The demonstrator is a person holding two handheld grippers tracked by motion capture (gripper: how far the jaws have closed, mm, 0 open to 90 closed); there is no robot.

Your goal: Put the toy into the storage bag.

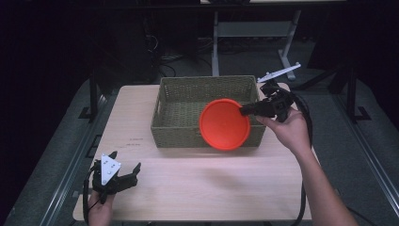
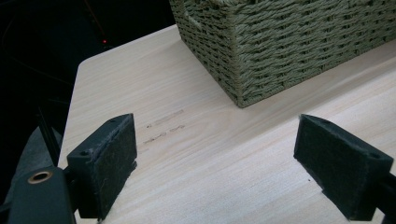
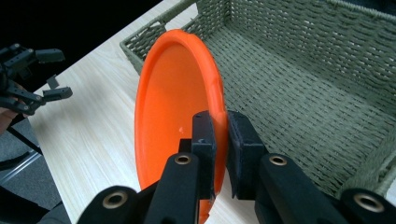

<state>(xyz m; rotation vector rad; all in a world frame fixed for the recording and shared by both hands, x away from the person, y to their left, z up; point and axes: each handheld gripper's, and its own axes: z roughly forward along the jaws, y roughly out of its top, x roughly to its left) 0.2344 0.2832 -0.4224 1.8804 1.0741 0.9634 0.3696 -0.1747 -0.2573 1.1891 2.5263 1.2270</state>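
An orange plate (image 1: 224, 124) hangs tilted on edge over the front wall of a green woven basket (image 1: 180, 88). My right gripper (image 1: 245, 111) is shut on the plate's rim, reaching in from the right. In the right gripper view the two jaws pinch the edge of the orange plate (image 3: 175, 112), with the empty basket (image 3: 299, 88) behind it. My left gripper (image 1: 125, 165) rests open above the table's near left corner, nothing between its pads (image 2: 109, 161). The basket's corner (image 2: 261, 51) lies ahead of it.
The light wooden table (image 1: 197, 183) has bare room in front of the basket. Dark floor, cables and a white stand's legs (image 1: 254, 33) lie beyond the far edge. The left gripper (image 3: 32, 79) shows far off in the right gripper view.
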